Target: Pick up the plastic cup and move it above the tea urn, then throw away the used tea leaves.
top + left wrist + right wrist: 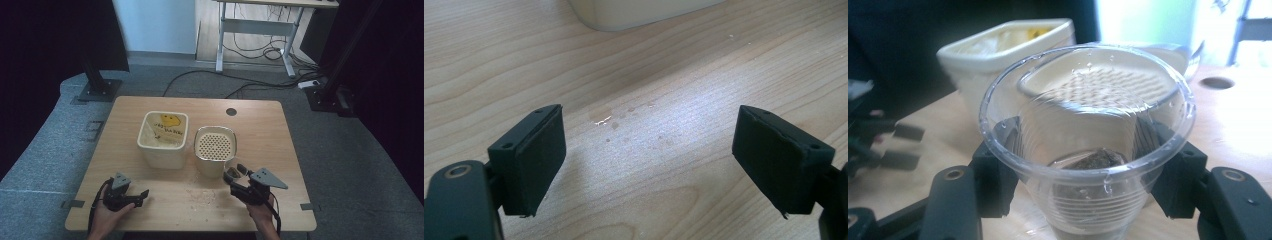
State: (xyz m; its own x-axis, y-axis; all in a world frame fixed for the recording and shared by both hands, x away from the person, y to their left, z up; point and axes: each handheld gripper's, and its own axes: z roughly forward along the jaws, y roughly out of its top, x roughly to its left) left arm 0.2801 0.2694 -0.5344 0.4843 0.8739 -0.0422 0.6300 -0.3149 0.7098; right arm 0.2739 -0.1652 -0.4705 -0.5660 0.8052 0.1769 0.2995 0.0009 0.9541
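My right gripper [236, 174] [1080, 145] is shut on a clear plastic cup [231, 175] [1088, 125], a pad pressed on either side of its wall. A dark wet lump [1093, 160] lies in the cup's bottom. The cup is held upright just in front of a cream pot with a perforated strainer top [215, 146] [1108, 85]. A cream rectangular bin [162, 150] [998, 50] with something yellow inside stands to the pot's left. My left gripper [141, 195] [649, 145] rests low over the bare wood near the front left, jaws wide apart with nothing between them.
Crumbs [202, 192] and small wet spots [616, 122] dot the wooden table [150, 210] between the two hands. A round cable hole [231, 111] sits near the far edge. Beyond the table are cables and desk legs on the floor.
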